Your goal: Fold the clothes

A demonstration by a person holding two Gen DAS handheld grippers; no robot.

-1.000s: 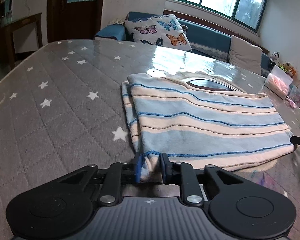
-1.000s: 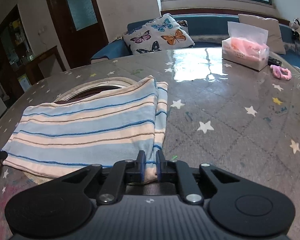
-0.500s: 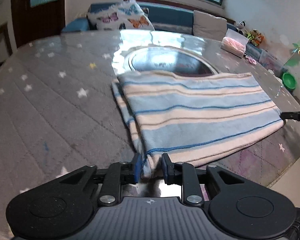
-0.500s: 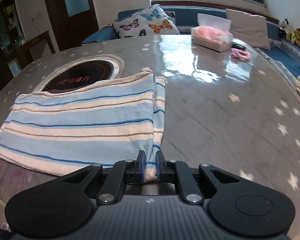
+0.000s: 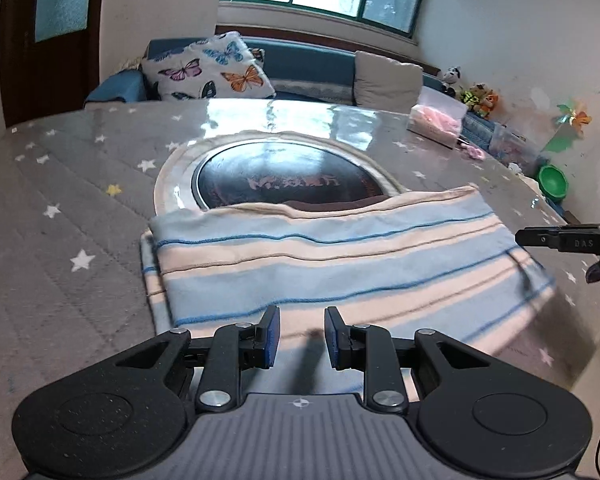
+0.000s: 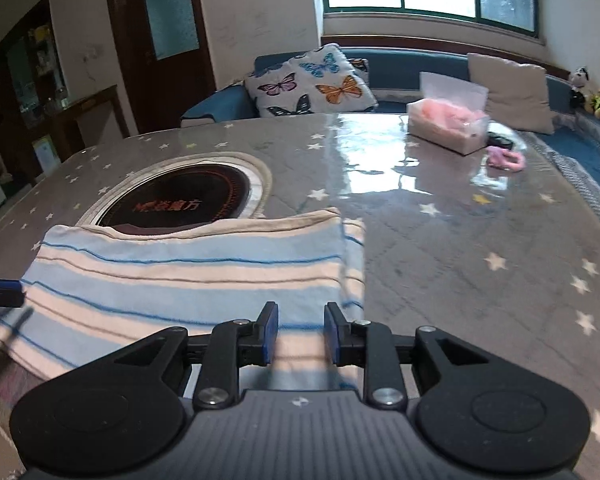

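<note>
A blue, cream and white striped garment lies folded flat on the star-patterned table; it also shows in the right wrist view. My left gripper is open and empty, held just above the garment's near edge. My right gripper is open and empty above the garment's near right corner. The right gripper's tip shows at the right edge of the left wrist view; the left gripper's tip shows at the left edge of the right wrist view.
A round black cooktop set in the table lies just behind the garment. A tissue box and a pink hair tie sit at the far right. A sofa with a butterfly cushion stands beyond the table.
Both grippers have let go of the garment's near edge and opened. Both have lifted and pulled back a little, and the garment now lies flat on the table.
</note>
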